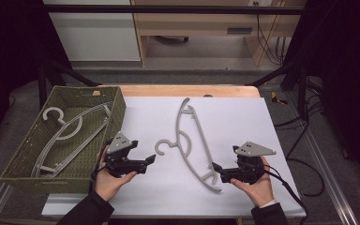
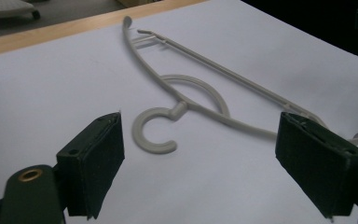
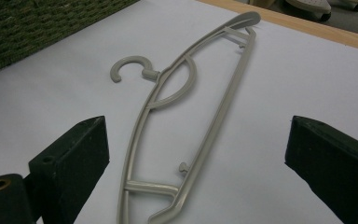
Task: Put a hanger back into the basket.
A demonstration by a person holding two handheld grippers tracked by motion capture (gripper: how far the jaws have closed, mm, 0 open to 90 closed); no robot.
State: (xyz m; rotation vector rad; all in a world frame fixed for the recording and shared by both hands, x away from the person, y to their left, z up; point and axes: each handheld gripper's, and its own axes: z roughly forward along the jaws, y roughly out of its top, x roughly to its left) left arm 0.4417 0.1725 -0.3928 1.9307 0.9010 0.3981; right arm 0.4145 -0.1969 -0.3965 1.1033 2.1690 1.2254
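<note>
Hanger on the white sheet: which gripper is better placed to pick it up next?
Probably the left. The left gripper is open, aimed at the hanger hook, and sits beside the basket holding other hangers. The right gripper, also open, faces the hanger's near end, farther from the basket.

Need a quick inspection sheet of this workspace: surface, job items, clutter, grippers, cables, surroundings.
Surface: white sheet over a wooden table.
Job's things: grey hanger flat on the sheet, hook toward the basket; green woven basket at left with more hangers inside.
Clutter: nothing seen.
Grippers: left gripper open, by the hook; right gripper open, at the hanger's near end. Neither holds anything.
Cables: one trails from the right gripper; more on the floor at right.
Surroundings: wooden furniture behind, dark frame bars.
</note>
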